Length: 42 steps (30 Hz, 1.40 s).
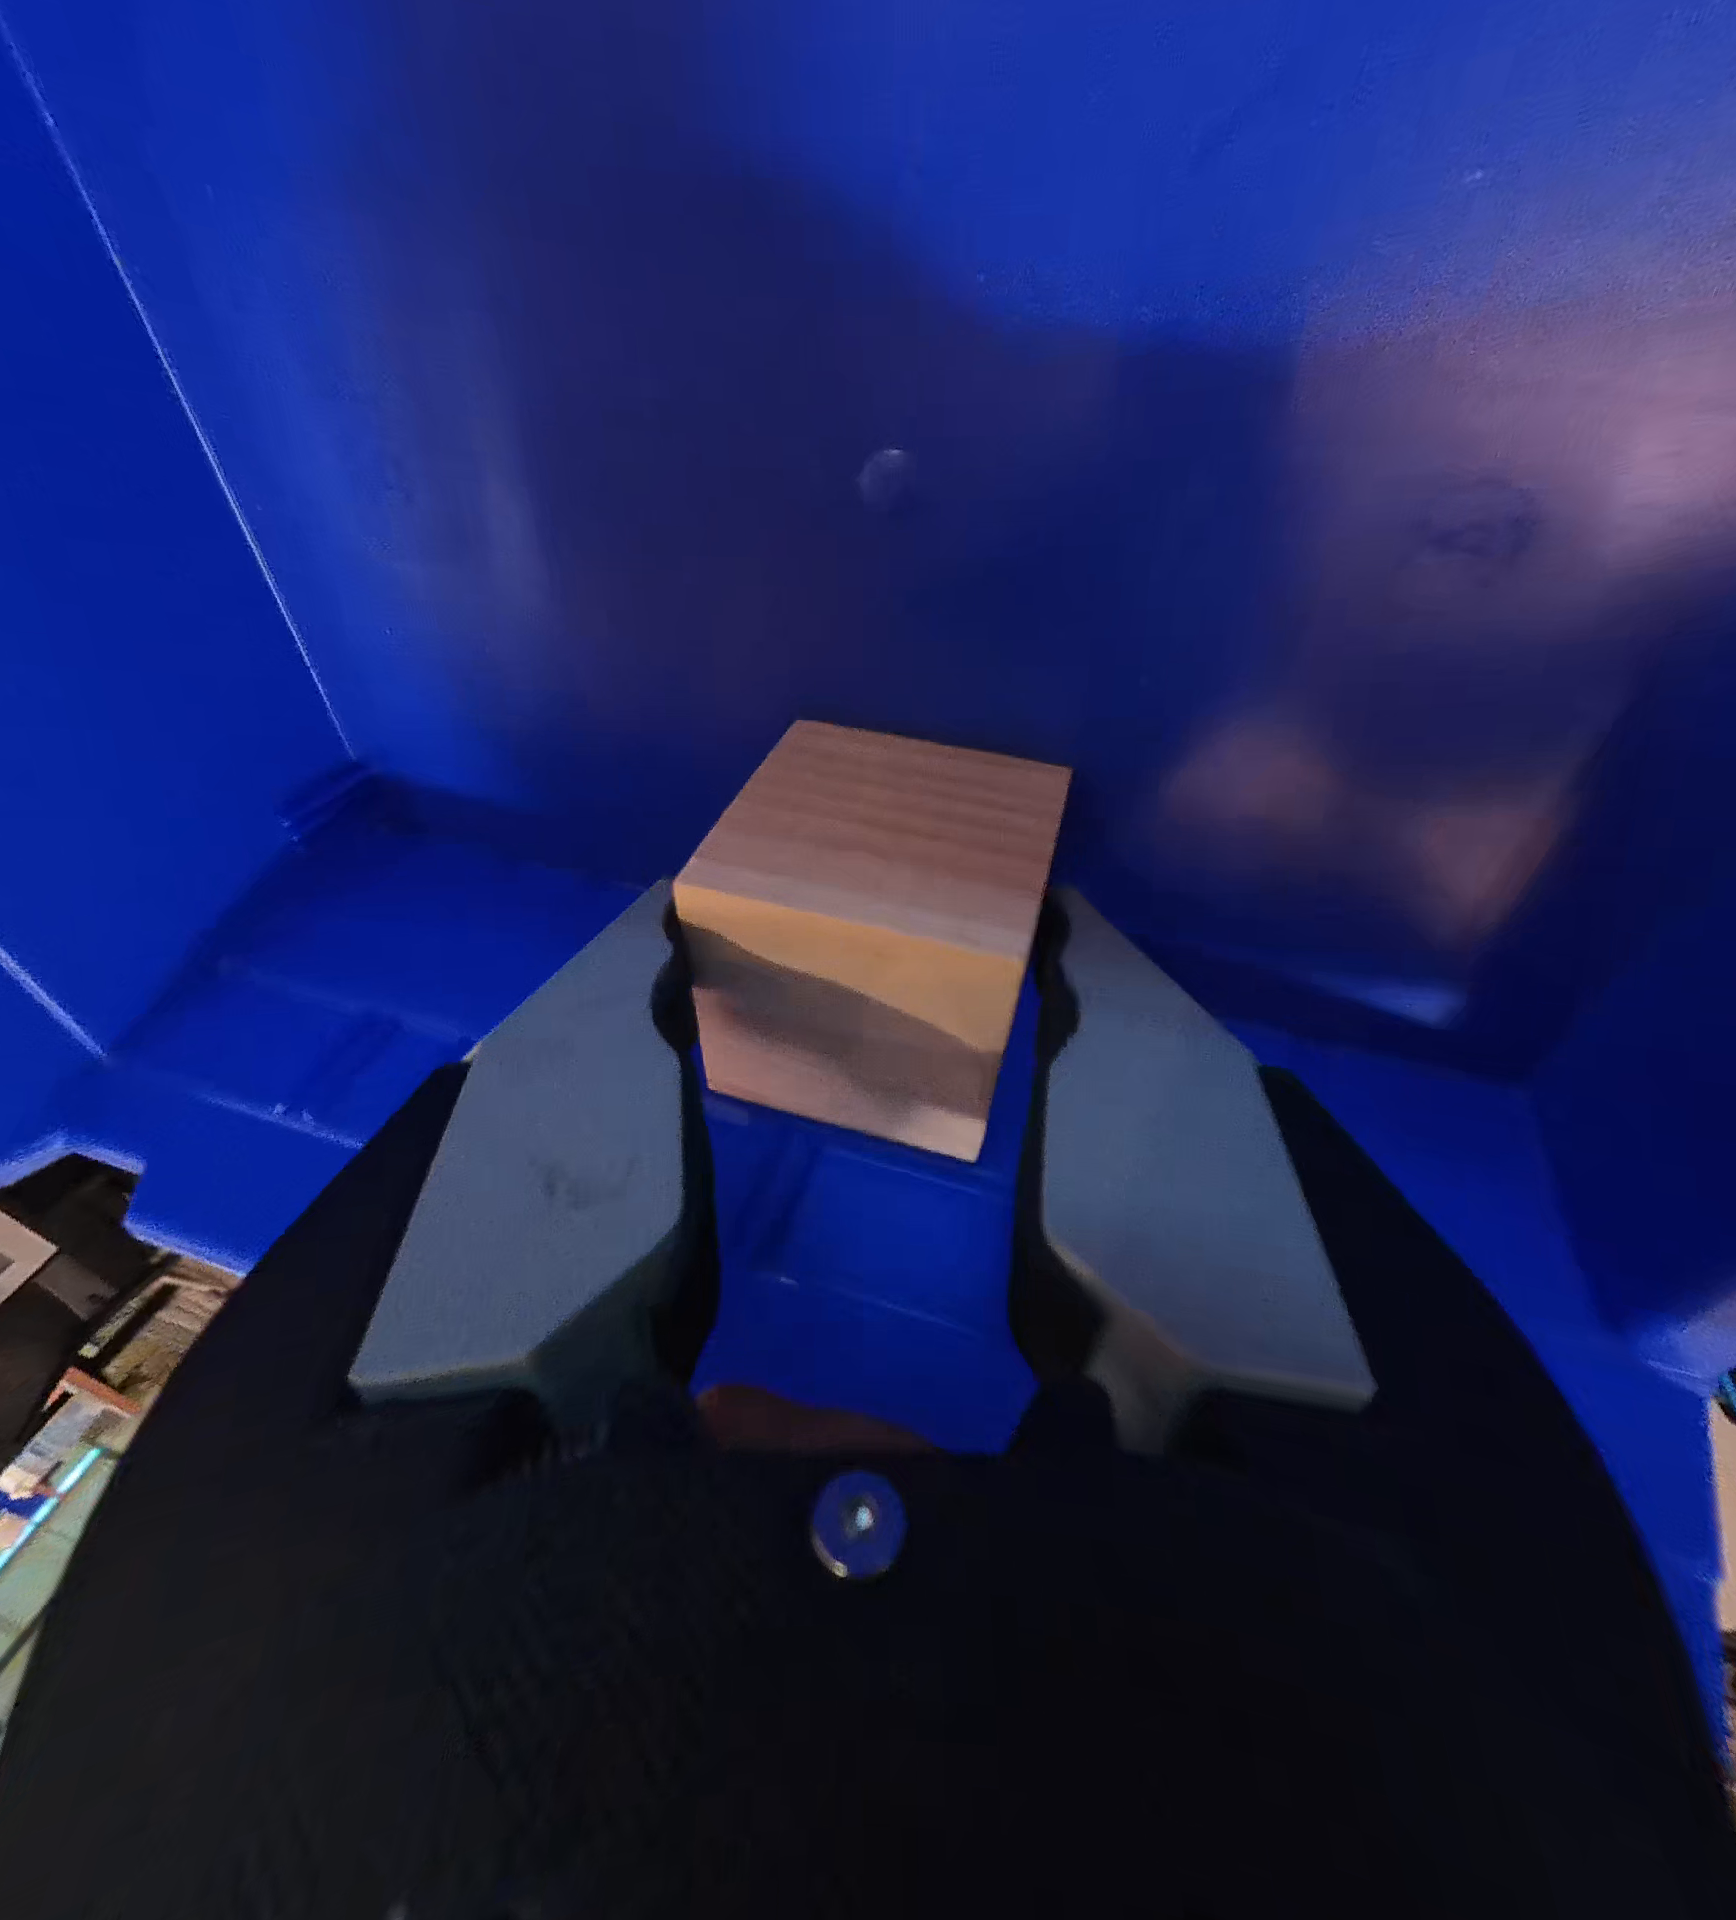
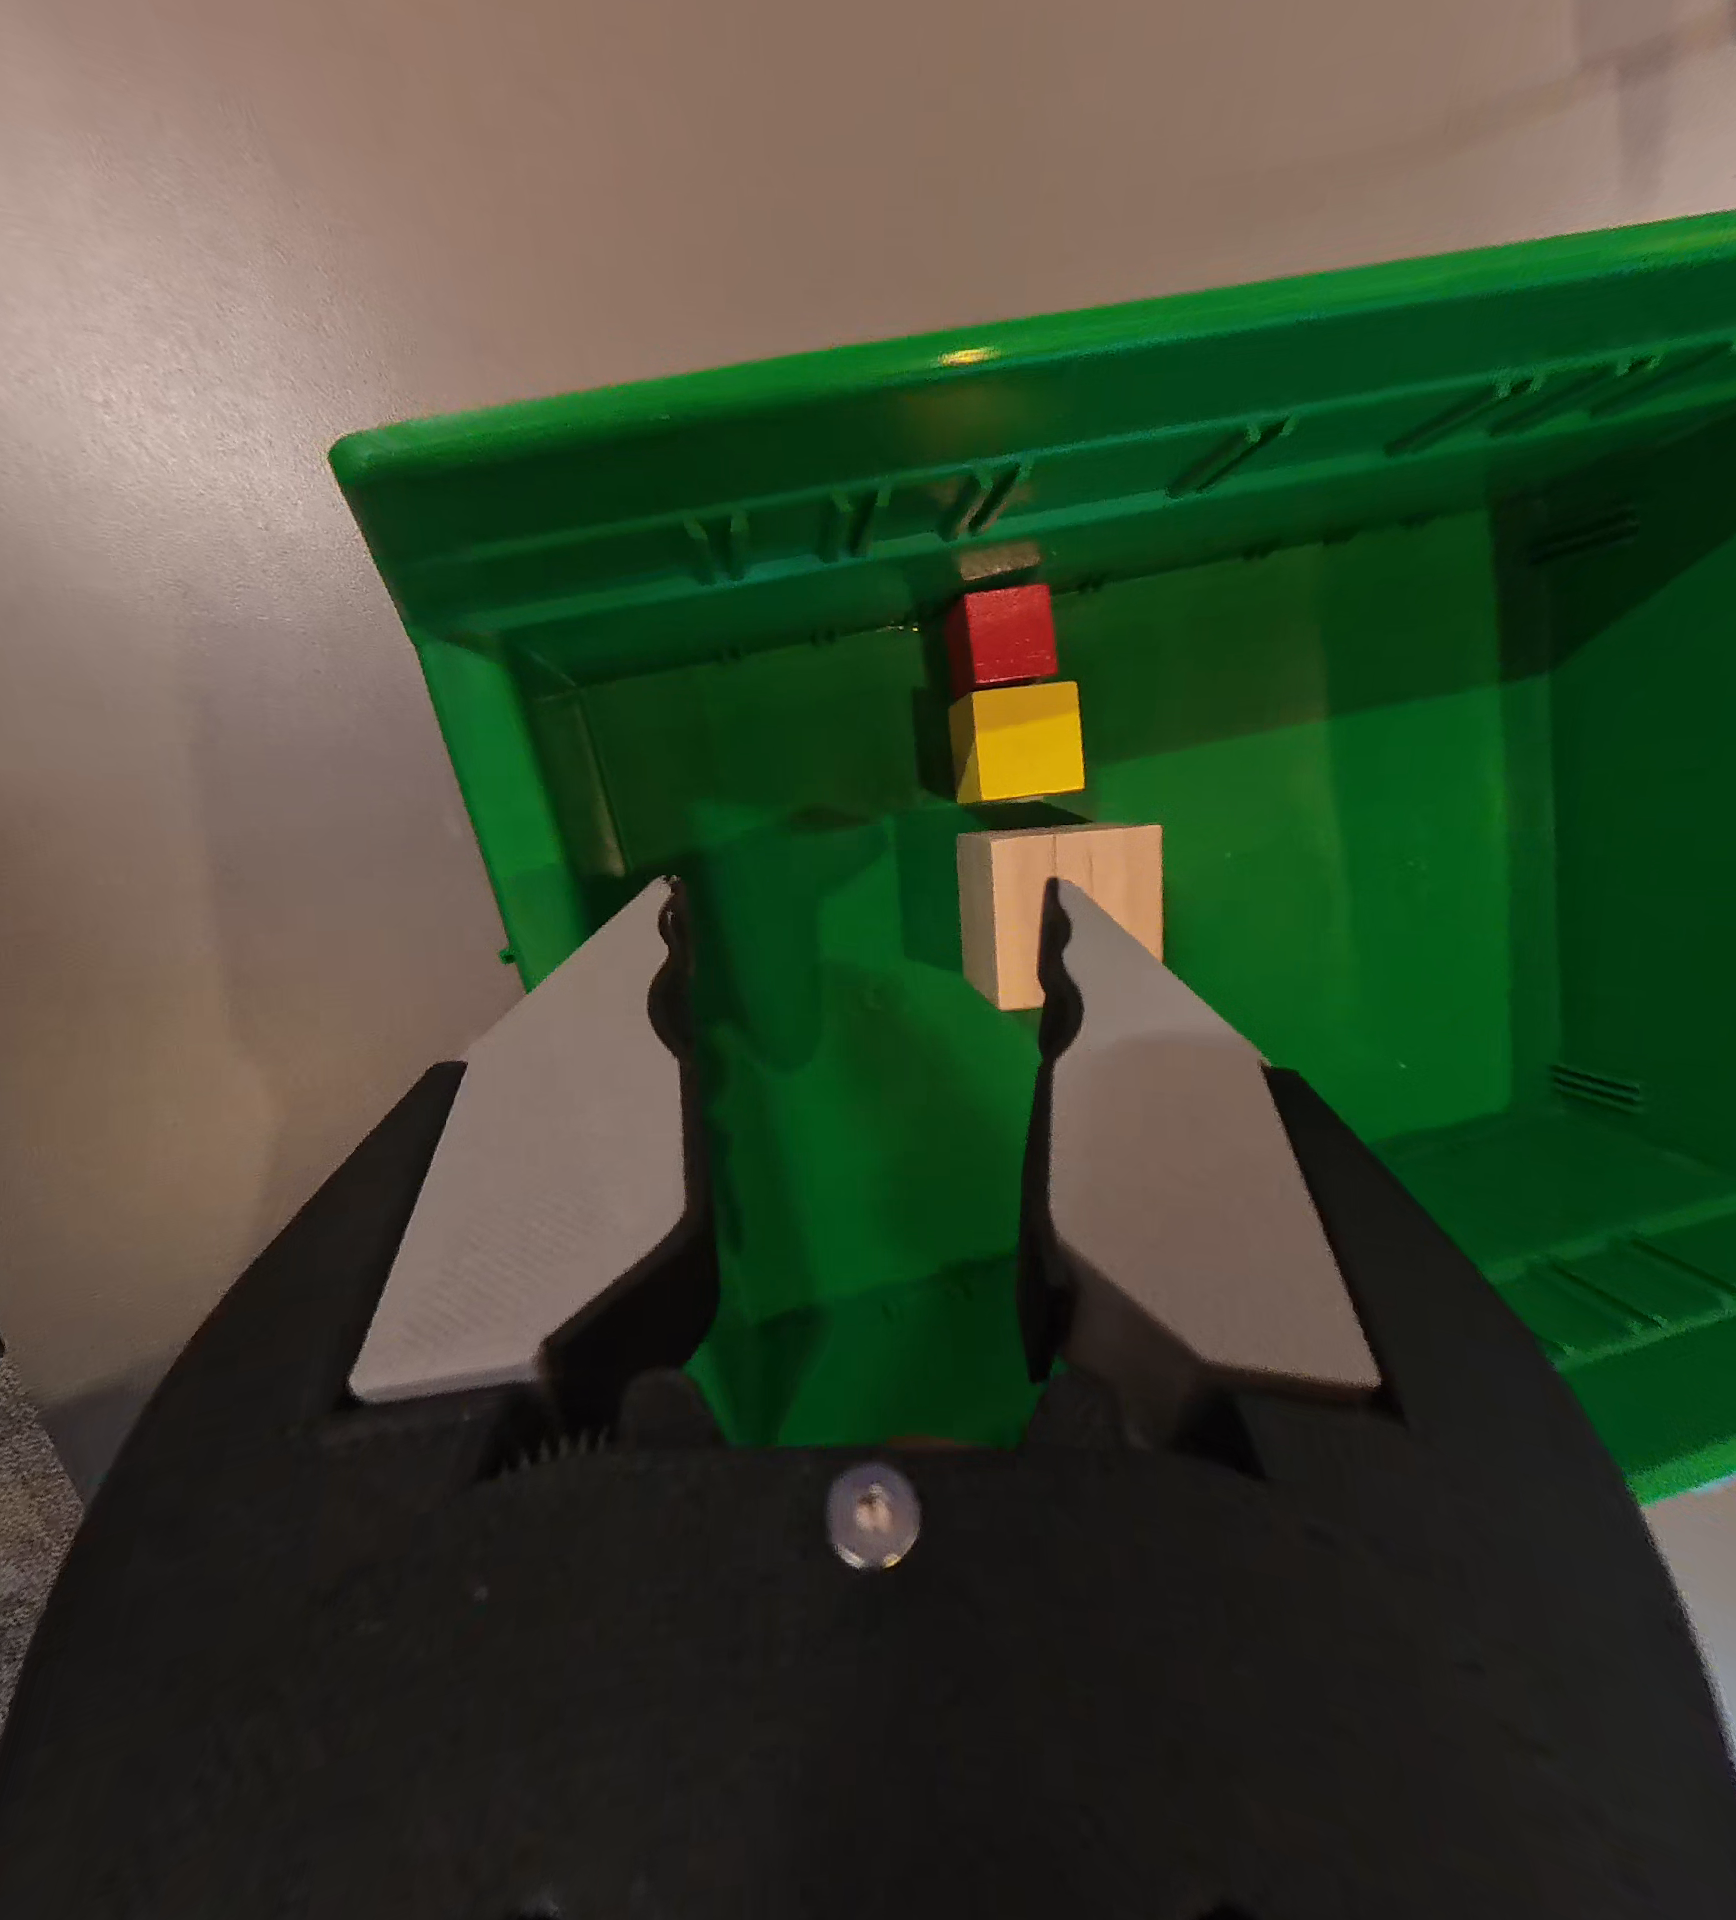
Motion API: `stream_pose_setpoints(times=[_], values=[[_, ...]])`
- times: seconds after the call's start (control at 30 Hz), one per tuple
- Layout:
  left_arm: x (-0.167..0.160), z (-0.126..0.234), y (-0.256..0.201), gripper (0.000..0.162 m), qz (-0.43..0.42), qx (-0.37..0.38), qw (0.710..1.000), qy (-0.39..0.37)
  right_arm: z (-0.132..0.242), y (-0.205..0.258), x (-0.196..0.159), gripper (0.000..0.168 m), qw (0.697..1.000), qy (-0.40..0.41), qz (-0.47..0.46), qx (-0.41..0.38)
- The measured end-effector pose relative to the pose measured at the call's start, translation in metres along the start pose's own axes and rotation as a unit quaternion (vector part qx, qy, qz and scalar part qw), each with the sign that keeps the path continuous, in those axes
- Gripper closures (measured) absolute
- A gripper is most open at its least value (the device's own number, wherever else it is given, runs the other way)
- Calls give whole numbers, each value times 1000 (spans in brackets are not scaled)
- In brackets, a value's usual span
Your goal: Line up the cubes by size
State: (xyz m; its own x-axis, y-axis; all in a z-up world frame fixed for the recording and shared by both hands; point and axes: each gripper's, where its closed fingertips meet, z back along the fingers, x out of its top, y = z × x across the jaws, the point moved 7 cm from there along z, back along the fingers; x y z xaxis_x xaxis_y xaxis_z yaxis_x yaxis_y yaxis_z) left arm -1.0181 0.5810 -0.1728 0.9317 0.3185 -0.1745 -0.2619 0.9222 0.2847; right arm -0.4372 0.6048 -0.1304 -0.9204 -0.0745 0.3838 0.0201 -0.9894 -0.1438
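Left gripper (image 1: 859, 914) clamps a plain wooden cube (image 1: 869, 935) above blue plastic bin (image 1: 428, 520). Right gripper (image 2: 859, 894), jaws apart and empty, over green plastic crate (image 2: 1363, 831); red cube (image 2: 1001, 636), yellow cube (image 2: 1018, 740), pale wooden cube (image 2: 1009, 914) in line.

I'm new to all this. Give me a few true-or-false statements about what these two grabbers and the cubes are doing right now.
1. The left gripper grips a wooden cube. True.
2. That cube is inside a green bin. False: a blue bin surrounds it.
3. The right gripper holds the yellow cube. False: its jaws are open and empty.
4. In the green bin, the red cube, yellow cube and a pale wooden cube form a row. True.
5. The red cube is the row's biggest. False: the pale wooden cube looks biggest.
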Motion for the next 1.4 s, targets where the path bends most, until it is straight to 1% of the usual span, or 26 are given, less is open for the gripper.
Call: stream_pose_setpoints(times=[0.07, 0.1, 0.13, 0.2, 0.23, 0.27, 0.33, 0.4, 0.47, 0.53, 0.57, 0.6, 0.63, 0.7, 0.73, 0.83, 0.9, 0.93, 1.0, 1.1, 1.2, 1.27, 1.33, 1.37, 1.4], values=[[1, 4, -2, 98, 6, -18, 1000, -14, 0, 2, -1, 102, 1000, 2, 0, 0], [2, 8, -2, 98, 9, -12, 1000, -24, 1, 3, -1, 103, 1000, -2, -2, -1], [2, 15, 1, 98, 13, 9, 999, -40, 4, 3, 0, 103, 1000, -10, -5, -1], [7, 39, 5, 98, 20, 64, 993, -94, 11, 4, 4, 104, 999, -41, -20, 0], [11, 57, 6, 99, 26, 100, 985, -136, 17, 4, 7, 106, 998, -62, -30, -2], [17, 79, 5, 99, 34, 139, 971, -192, 23, 4, 10, 108, 995, -87, -41, -7], [33, 124, -10, 98, 40, 196, 927, -317, 40, 11, 27, 107, 984, -166, -63, 2], [54, 163, -31, 99, 23, 265, 872, -410, 60, 21, 53, 103, 961, -260, -91, 31], [81, 194, -58, 99, -1, 326, 815, -480, 77, 35, 85, 96, 919, -363, -120, 95], [114, 214, -86, 99, -22, 360, 773, -522, 85, 46, 117, 90, 873, -434, -155, 159], [130, 221, -98, 99, -32, 384, 753, -533, 87, 52, 132, 80, 850, -462, -163, 193], [146, 228, -110, 99, -38, 402, 734, -547, 86, 58, 146, 74, 830, -483, -165, 223], [161, 233, -122, 99, -41, 410, 714, -566, 83, 64, 158, 71, 819, -495, -169, 238], [186, 242, -145, 99, -46, 405, 683, -606, 71, 73, 178, 65, 816, -494, -174, 244], [197, 243, -154, 99, -48, 398, 675, -620, 67, 78, 186, 65, 815, -493, -171, 250], [219, 244, -171, 99, -49, 403, 658, -634, 59, 94, 202, 68, 802, -490, -161, 301], [226, 246, -176, 99, -40, 403, 648, -645, 53, 99, 206, 73, 805, -475, -166, 313], [228, 247, -179, 99, -41, 400, 646, -649, 50, 100, 205, 79, 807, -472, -167, 313], [231, 249, -183, 99, -44, 400, 639, -655, 46, 96, 201, 111, 807, -477, -176, 300], [236, 250, -186, 99, -47, 398, 643, -653, 45, 96, 195, 111, 797, -478, -177, 323], [242, 245, -186, 100, -43, 389, 660, -641, 42, 95, 187, 111, 813, -464, -178, 304], [243, 239, -189, 101, -41, 389, 669, -631, 42, 94, 180, 111, 831, -443, -174, 286], [237, 233, -192, 110, -30, 400, 670, -625, 50, 86, 165, 111, 851, -428, -165, 256], [231, 230, -193, 118, -23, 405, 670, -621, 56, 79, 154, 111, 861, -420, -161, 236], [222, 226, -193, 131, -9, 409, 671, -618, 62, 72, 142, 111, 875, -407, -153, 212]])
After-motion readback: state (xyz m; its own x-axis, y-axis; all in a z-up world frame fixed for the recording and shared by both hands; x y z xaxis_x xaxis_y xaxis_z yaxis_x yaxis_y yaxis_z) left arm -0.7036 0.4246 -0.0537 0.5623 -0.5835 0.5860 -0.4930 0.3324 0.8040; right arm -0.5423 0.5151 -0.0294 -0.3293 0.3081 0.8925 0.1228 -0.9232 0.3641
